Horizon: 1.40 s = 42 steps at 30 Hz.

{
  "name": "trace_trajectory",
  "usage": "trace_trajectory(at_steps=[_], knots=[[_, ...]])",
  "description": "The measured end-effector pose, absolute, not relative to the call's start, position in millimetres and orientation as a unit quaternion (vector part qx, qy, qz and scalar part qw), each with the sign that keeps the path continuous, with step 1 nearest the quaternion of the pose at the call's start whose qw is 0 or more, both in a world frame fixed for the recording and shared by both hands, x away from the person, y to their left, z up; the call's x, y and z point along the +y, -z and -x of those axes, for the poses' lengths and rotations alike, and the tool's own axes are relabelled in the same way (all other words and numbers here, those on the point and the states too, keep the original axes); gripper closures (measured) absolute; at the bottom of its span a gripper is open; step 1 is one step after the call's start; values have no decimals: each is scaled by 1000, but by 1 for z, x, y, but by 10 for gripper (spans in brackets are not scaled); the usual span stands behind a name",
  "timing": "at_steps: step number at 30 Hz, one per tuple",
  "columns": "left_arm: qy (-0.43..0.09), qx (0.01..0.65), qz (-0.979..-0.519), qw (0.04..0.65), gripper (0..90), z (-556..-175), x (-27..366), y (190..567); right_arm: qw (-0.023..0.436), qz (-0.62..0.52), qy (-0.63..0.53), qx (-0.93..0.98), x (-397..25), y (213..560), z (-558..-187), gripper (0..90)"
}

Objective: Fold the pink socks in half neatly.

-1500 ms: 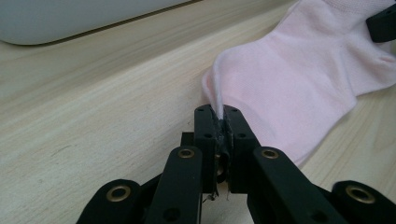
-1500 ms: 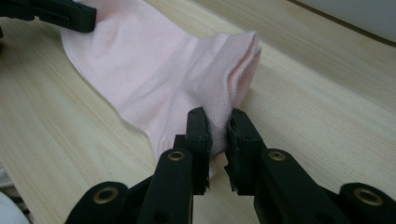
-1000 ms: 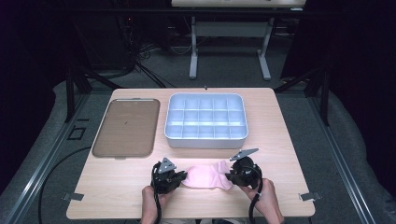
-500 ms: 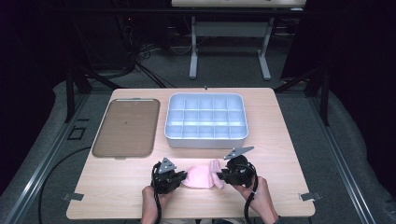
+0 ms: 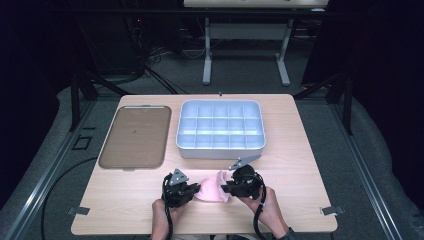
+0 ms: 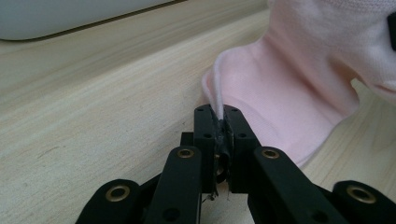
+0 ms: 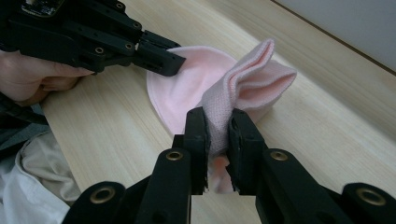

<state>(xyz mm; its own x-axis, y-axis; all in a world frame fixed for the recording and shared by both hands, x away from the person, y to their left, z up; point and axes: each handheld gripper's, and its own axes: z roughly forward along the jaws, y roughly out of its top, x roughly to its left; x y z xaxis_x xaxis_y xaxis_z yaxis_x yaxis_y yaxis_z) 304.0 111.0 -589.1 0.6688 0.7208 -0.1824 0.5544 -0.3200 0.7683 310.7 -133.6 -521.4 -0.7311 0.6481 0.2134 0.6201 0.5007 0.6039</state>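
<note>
Left gripper (image 6: 219, 122): jaws pressed together on a thin edge of the pink sock (image 6: 299, 93); cloth runs off toward 1 o'clock in its own view.

Right gripper (image 7: 218, 128): jaws pinching a bunched fold of the sock (image 7: 219, 88), which stands up past the tips toward 12 to 1 o'clock.

Sock (image 5: 212, 189): near edge of table (image 5: 300, 150), at 6 o'clock from the divided bin (image 5: 220, 130), slung between the two grippers. Long axis 9 to 3 o'clock in the high view; right end folded inward and raised.

Hands: left gripper (image 5: 180, 189) at the 9 o'clock end, right gripper (image 5: 240, 182) at the 3 o'clock end, both equally near. Forearms enter from 6 o'clock, grippers turned inward toward each other.

Judgement: a fold or roll looks under way, right end going toward 9 o'clock.

Tray (image 5: 132, 136): at 9 o'clock of bin, bare.
</note>
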Motion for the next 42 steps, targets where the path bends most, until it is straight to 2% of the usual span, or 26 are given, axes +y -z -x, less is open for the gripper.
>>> trace_trajectory(at_steps=[9,30,32,34,37,42], knots=[[-97,394,-808,428,848,-304,111,589,7,-352,-334,874,-113,527,-317,787],[-98,393,-808,427,848,-303,110,589,12,-341,-316,885,-80,538,-323,773],[-100,393,-808,427,847,-303,110,589,8,-342,-311,887,-78,540,-323,741],[-100,393,-808,427,847,-303,110,589,1,-342,-312,886,-78,541,-325,636],[-101,392,-809,427,846,-303,110,589,-7,-338,-329,881,-80,539,-323,562],[-102,392,-809,426,844,-303,110,589,-13,-338,-368,866,-96,529,-320,524]])
